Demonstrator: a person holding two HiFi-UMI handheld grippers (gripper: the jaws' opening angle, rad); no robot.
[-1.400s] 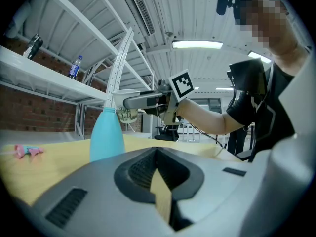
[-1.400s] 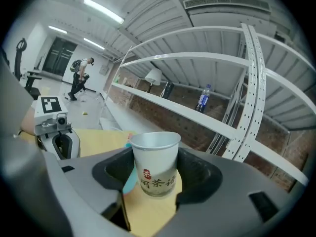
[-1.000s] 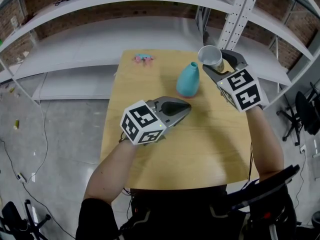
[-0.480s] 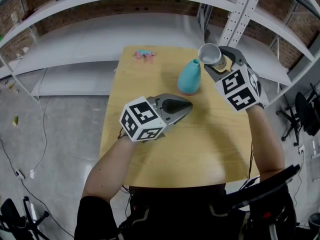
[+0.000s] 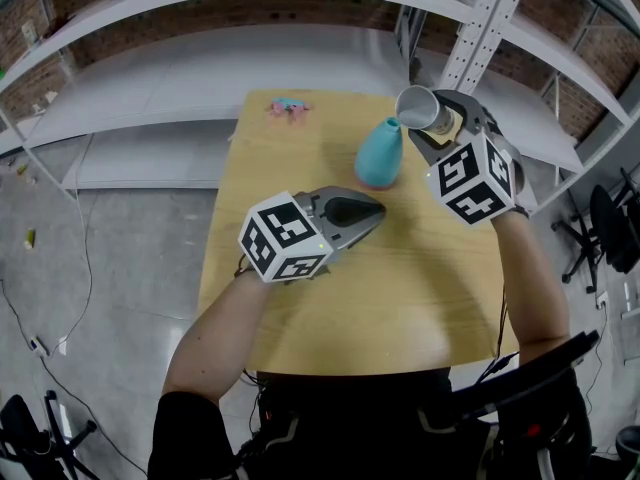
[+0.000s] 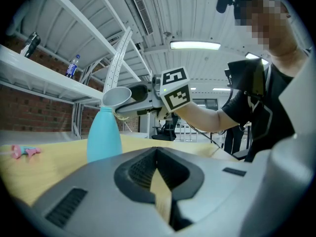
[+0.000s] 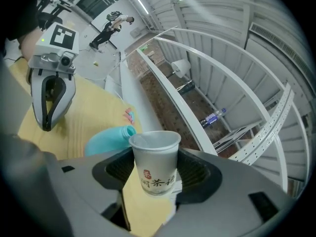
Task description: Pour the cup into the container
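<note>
The cup (image 5: 420,108) is a small white paper one that widens toward its rolled rim. Its side bears a red seal-like mark above a row of dark Chinese characters, too small to read with certainty. The right gripper (image 5: 430,124) pinches it by the lower body, a jaw pressed on either side, and holds it above the far right part of the wooden table (image 5: 400,298). The cup is tipped over, its mouth turned toward the container (image 5: 380,154), a plain turquoise bottle-shaped vessel with a narrow neck and no label. It stands upright on the table, and the cup's rim sits just above its opening. The left gripper (image 5: 372,211) hovers nearer the person, its jaws pressed together on nothing. Both grippers carry cubes with black-and-white square markers.
</note>
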